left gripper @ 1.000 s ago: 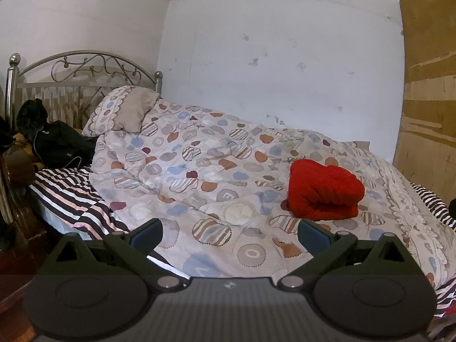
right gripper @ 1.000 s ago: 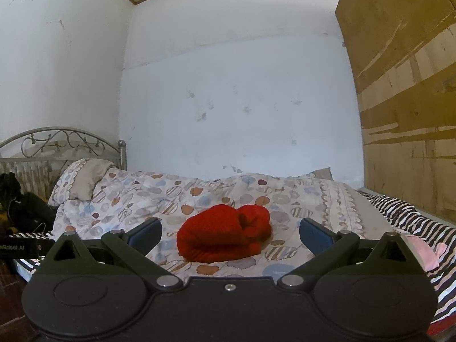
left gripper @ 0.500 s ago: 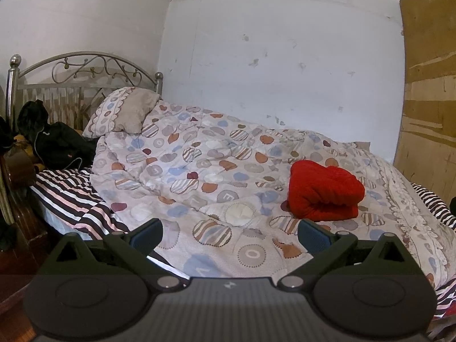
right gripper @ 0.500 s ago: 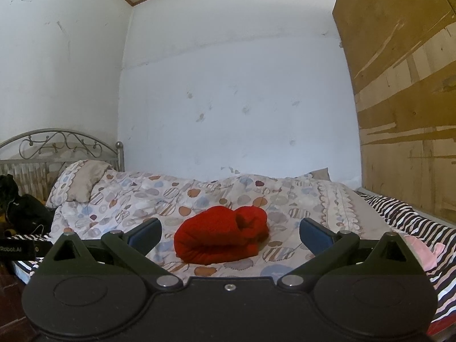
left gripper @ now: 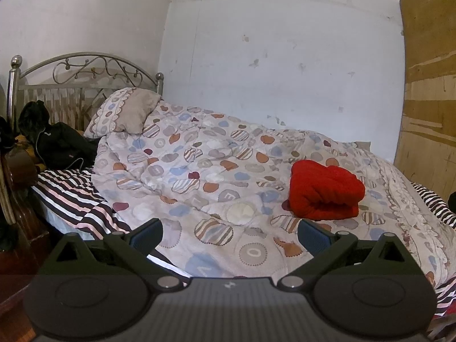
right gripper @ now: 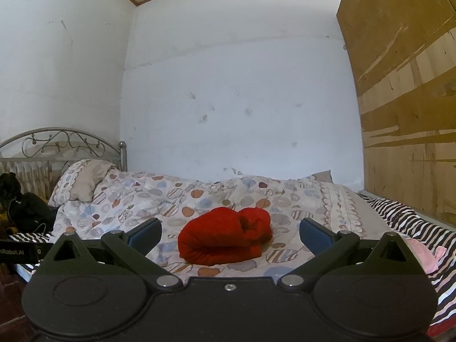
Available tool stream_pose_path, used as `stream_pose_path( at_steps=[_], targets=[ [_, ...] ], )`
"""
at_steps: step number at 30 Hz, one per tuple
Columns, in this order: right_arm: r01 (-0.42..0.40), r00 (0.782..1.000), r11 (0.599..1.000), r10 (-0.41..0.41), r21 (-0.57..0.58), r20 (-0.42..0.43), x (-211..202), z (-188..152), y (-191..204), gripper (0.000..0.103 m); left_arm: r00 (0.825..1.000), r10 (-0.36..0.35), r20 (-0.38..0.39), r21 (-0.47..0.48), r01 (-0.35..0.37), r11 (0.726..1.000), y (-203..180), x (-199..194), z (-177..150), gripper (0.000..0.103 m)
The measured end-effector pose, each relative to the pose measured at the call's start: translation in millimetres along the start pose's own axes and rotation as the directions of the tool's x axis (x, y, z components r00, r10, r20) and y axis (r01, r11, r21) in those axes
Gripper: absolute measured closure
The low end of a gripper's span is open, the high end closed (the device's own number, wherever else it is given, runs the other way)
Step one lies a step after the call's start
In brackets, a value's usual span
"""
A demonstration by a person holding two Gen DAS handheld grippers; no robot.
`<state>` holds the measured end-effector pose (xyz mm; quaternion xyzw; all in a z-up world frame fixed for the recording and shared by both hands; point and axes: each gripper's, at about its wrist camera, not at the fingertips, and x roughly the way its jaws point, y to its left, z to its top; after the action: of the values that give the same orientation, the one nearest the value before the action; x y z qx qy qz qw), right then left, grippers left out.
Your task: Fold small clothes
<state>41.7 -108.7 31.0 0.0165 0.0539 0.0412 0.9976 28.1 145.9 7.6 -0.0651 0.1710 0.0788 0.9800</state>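
Nothing much has shifted except the right gripper drifting slightly sideways. Both it and the left gripper hang released, grasping nothing. Folded, the red sweater lies mid-quilt, toward the foot edge.

The red garment is thick, soft knit cloth, matt. The quilt is printed cotton-like cloth, puffy and creased. The headboard is shiny metal. The right-hand panel looks like rough, scuffed plywood. Gripper fingers seem matt plastic.
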Motion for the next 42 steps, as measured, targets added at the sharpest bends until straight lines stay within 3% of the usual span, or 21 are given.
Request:
stream_pose_path(
  at_steps=[37,42],
  targets=[
    [-0.003,1.000,1.000,0.003,0.001,-0.008,-1.3,-1.3,-0.1,0.000,1.000,-0.004,-0.003,0.005,0.004,1.000,4.0,-3.8,1.0,0.000],
    [-0.004,1.000,1.000,0.004,0.000,-0.009,-1.0,-1.1,-0.3,0.000,0.999,0.035,0.003,0.040,-0.036,0.999,2.6,-5.5,2.1,0.000]
  ],
)
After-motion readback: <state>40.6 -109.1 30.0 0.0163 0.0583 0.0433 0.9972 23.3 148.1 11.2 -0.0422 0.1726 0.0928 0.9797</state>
